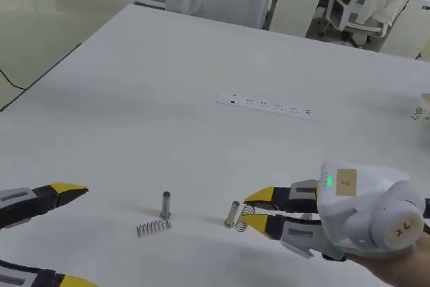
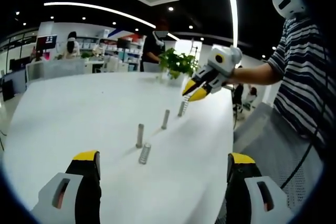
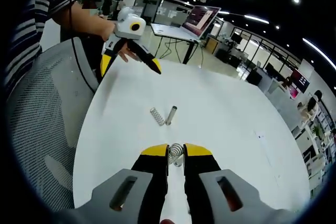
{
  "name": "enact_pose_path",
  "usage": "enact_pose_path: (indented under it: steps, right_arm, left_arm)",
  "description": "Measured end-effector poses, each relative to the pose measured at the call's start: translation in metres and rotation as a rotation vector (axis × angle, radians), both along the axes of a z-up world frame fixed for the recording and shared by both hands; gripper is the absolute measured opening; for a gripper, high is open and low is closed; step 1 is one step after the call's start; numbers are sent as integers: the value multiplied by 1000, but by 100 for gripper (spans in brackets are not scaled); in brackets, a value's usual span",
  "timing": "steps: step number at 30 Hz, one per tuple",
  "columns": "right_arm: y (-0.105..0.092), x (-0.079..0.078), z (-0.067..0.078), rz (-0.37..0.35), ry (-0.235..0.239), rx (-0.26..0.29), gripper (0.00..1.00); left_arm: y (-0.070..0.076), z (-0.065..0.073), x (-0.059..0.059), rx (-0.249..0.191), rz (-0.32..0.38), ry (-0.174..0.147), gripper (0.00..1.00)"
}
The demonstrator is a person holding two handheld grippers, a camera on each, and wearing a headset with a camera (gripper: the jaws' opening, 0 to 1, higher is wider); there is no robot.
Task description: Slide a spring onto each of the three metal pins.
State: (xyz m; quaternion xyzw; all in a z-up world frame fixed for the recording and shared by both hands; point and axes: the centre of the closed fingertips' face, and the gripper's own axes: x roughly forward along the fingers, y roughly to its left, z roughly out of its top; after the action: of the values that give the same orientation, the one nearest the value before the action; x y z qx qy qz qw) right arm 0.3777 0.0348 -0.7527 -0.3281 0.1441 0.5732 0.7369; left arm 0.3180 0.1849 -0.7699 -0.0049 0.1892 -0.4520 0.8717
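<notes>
My right gripper [image 1: 248, 212] sits low over the bench [image 1: 201, 65] near my edge. Its jaws are drawn narrow and pinch a held spring [image 3: 176, 152] btwn the yellow tips, w/ the coil end poking out past them. In the head view a leaning pin [image 1: 232, 214] stands just left of those tips, right beside the held spring; can't tell if they touch.

Further left along the same edge an upright pin [image 1: 166, 203] stands on end. A loose spring [image 1: 153, 226] lies flat on the bench at its foot, on my side. It's v. close to the pin, but contact is unclear.

My left gripper [image 1: 82, 236] is toward the near left corner of the bench, well apart from both pins. Its jaws are spread wide w/ bare bench btwn them. In the left gripper view the loose spring and pins lie ahead of it.

Writing: a yellowish sticker [image 1: 346, 181] on the right gripper's white housing has print too small to read. A green light [image 1: 329, 181] glows next to it. The dark marks on the round end cap can't be read either.

A white power strip [image 1: 265, 105] lies mid-bench toward the far edge, w/ no legible markings. In the left gripper view a plant [image 2: 177, 61] stands at the bench's far end.
</notes>
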Motion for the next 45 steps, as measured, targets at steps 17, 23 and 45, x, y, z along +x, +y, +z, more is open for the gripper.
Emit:
enact_pose_path:
  steps: [17,23,45]
  right_arm:
    - [5,34,8,-53,-4,23,7]
    - [6,37,5,-60,6,20,7]
    - [8,37,-13,-66,41,0,8]
  left_arm:
    - [-1,0,-2,-1,-1,6,98]
    - [0,0,-2,-2,2,5,97]
    - [2,4,2,-12,18,-5,97]
